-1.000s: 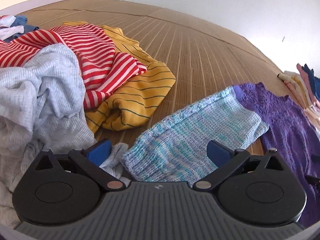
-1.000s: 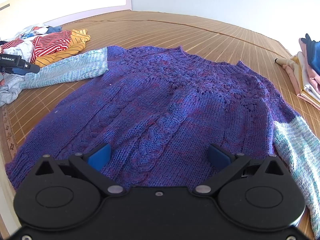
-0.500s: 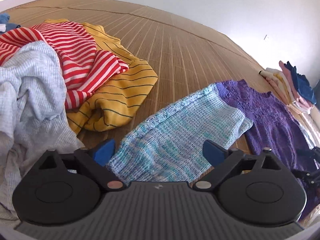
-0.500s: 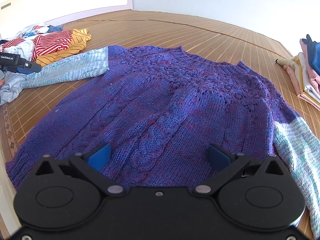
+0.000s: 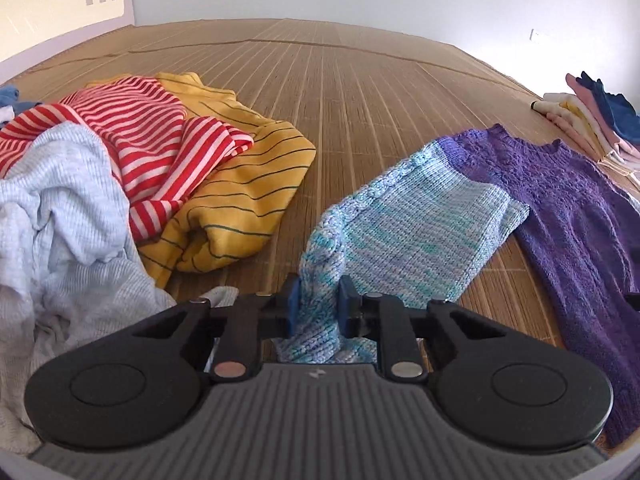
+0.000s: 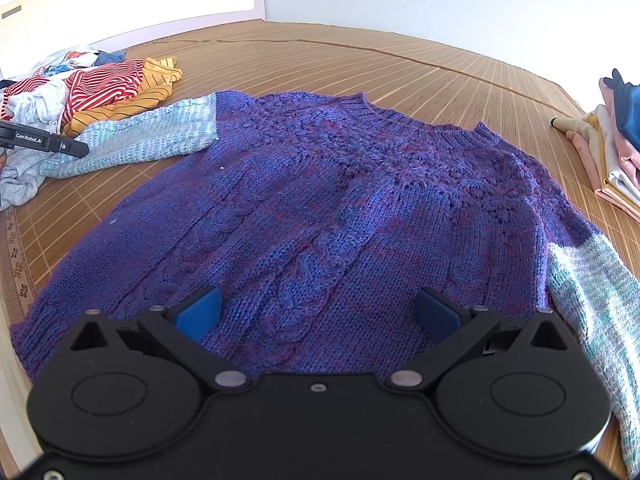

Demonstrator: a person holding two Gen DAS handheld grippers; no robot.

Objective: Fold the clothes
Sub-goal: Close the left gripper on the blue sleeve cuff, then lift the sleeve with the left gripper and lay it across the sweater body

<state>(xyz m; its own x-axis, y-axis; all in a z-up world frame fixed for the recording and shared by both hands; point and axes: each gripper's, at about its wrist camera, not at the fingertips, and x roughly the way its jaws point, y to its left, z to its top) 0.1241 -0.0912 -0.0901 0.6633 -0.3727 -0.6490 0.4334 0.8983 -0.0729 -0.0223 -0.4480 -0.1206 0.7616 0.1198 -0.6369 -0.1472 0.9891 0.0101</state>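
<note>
A purple knitted sweater (image 6: 320, 216) lies spread flat on the bamboo mat, neck toward the far side. Its sleeves are light blue. My left gripper (image 5: 318, 306) is shut on the cuff end of the light blue sleeve (image 5: 412, 236), and the knit bunches up between the blue pads. In the right wrist view the same sleeve (image 6: 148, 140) stretches left toward the left gripper's body (image 6: 44, 142). My right gripper (image 6: 318, 312) hovers open over the sweater's lower hem, nothing between its fingers. The other light blue sleeve (image 6: 596, 300) trails off to the right.
A heap of unfolded clothes sits left of the sweater: a red striped top (image 5: 152, 136), a yellow striped top (image 5: 248, 196) and a pale blue-white garment (image 5: 60, 216). A stack of folded clothes (image 6: 612, 148) lies at the far right. Bare bamboo mat (image 5: 360, 80) extends behind.
My left gripper went from open over the sleeve's end to shut on the cuff, and its view swung right. The right gripper stayed open and almost still.
</note>
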